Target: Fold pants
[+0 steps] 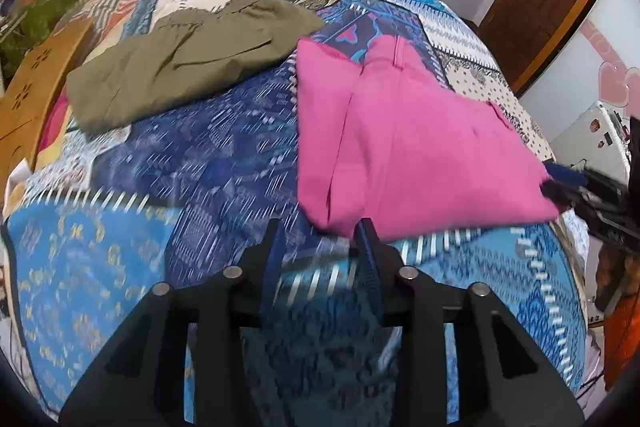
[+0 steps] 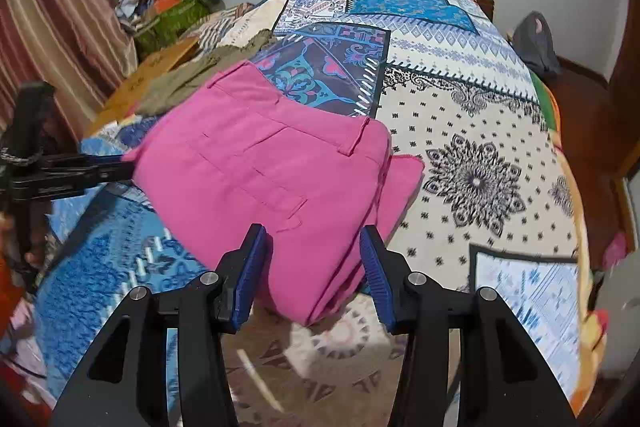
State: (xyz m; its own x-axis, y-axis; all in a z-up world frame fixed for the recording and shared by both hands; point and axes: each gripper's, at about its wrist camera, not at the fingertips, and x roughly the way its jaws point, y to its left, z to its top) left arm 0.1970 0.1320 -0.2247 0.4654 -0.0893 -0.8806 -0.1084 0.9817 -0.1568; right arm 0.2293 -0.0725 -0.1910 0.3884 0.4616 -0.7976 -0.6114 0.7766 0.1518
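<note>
On the patchwork bedspread (image 1: 224, 155), through the left wrist camera, we read no writing or label anywhere. We see the folded pink pants (image 1: 420, 155) just ahead and right of our left gripper (image 1: 320, 239), whose narrow jaws hold nothing, one fingertip at the pants' near edge. Olive pants (image 1: 176, 67) lie farther back. Through the right wrist camera, our right gripper (image 2: 314, 247) stands moderately open over the pink pants' near corner, pads not pressing it.

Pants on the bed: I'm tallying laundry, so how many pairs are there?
2: the pink pants lie folded at the near edge, the olive pants farther back to their left. More may hide in the corner clutter.
</note>
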